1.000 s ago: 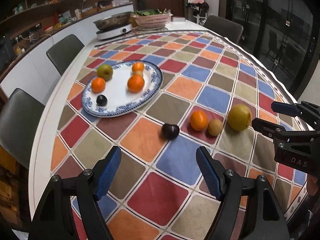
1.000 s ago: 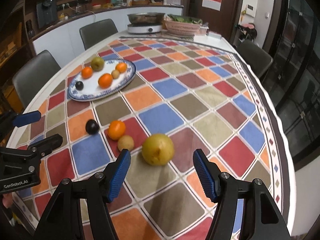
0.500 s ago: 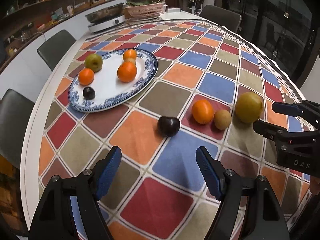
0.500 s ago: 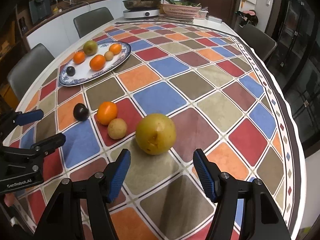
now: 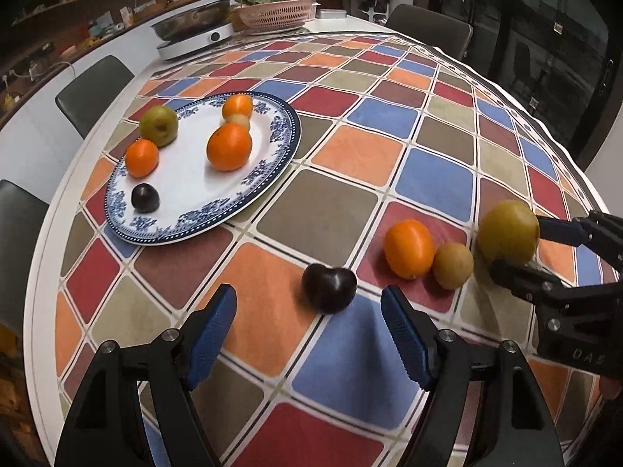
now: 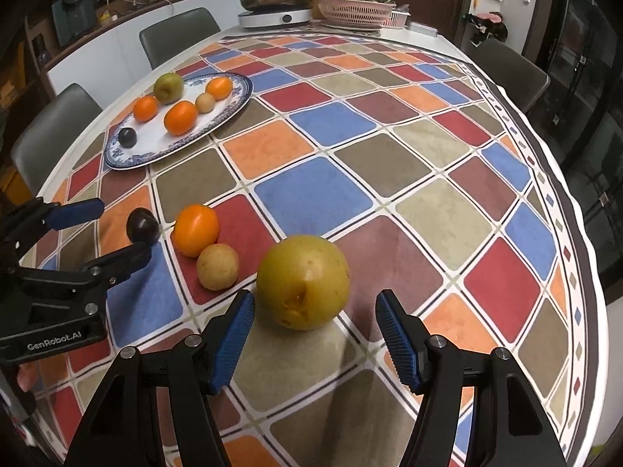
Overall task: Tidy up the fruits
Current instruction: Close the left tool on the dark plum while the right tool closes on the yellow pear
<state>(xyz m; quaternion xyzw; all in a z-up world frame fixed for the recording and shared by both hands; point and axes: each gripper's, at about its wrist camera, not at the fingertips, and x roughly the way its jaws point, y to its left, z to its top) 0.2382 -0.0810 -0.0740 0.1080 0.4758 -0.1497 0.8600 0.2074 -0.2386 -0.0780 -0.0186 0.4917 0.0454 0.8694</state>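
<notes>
A blue-patterned plate [image 5: 268,179] [image 6: 233,111] holds several fruits at the table's left. Loose on the cloth lie a dark plum [image 5: 329,287] [image 6: 142,226], an orange [image 5: 409,248] [image 6: 196,229], a small brown fruit [image 5: 453,265] [image 6: 217,267] and a big yellow pear [image 5: 508,232] [image 6: 303,282]. My left gripper [image 5: 309,336] is open, just short of the plum. My right gripper [image 6: 313,336] is open, its fingers on either side of the pear's near part, not touching.
A cooker with a pan [image 6: 276,13] and a pink basket [image 6: 356,11] stand at the table's far end. Grey chairs [image 6: 177,35] line the left side and far right. The table edge runs close on the right.
Both grippers have moved forward and down toward the loose fruits. The plum and the pear now lie close to the fingertips. Both stay open.
</notes>
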